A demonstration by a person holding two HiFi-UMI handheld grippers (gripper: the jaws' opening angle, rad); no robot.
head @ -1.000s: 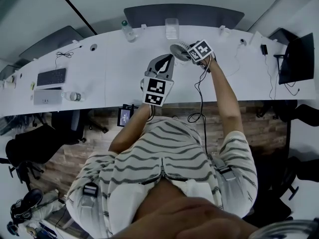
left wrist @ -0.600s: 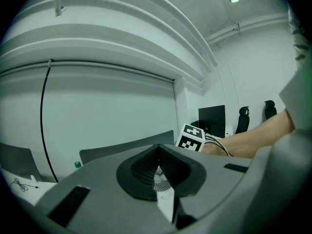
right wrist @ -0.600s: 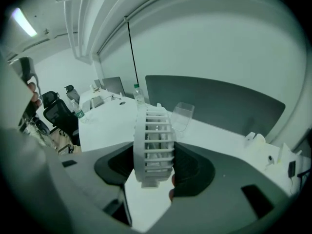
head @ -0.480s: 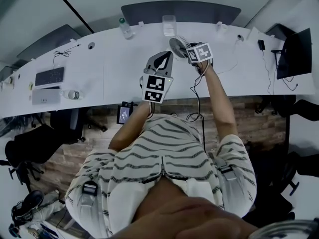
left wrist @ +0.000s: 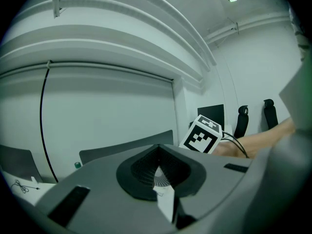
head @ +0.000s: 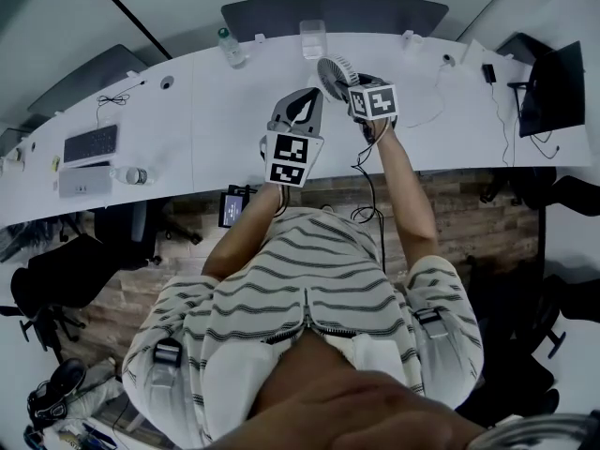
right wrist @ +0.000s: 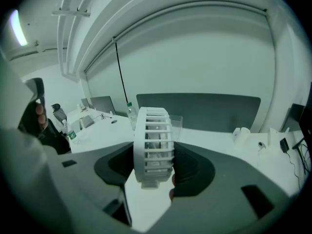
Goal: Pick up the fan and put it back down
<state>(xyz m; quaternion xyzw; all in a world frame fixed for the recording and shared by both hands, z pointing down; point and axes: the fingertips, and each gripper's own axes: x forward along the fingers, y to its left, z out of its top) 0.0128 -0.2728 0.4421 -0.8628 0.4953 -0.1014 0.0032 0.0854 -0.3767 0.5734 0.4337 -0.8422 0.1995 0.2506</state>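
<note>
Where the long white desk (head: pixel 206 129) curves under the grey partition (head: pixel 337 15), most of its top lies bare. Left of the fan (head: pixel 333 71), open surface runs to a keyboard (head: pixel 91 144) well away. The right gripper (right wrist: pixel 152 152) has its 2 jaws clamped on the fan's round white cage, seen edge-on. The left gripper (left wrist: pixel 156 152) hangs just left of the fan, on the person's side, its jaws drawn together to a point with nothing between them. The fan is upright, nearer the desk's far edge than its near one; whether it is clear of the desktop I cannot tell. Behind the fan a clear cup (head: pixel 312 37) stands by the far edge, apart from it. A bottle (head: pixel 228 45) stands along that edge, further left of the fan.
</note>
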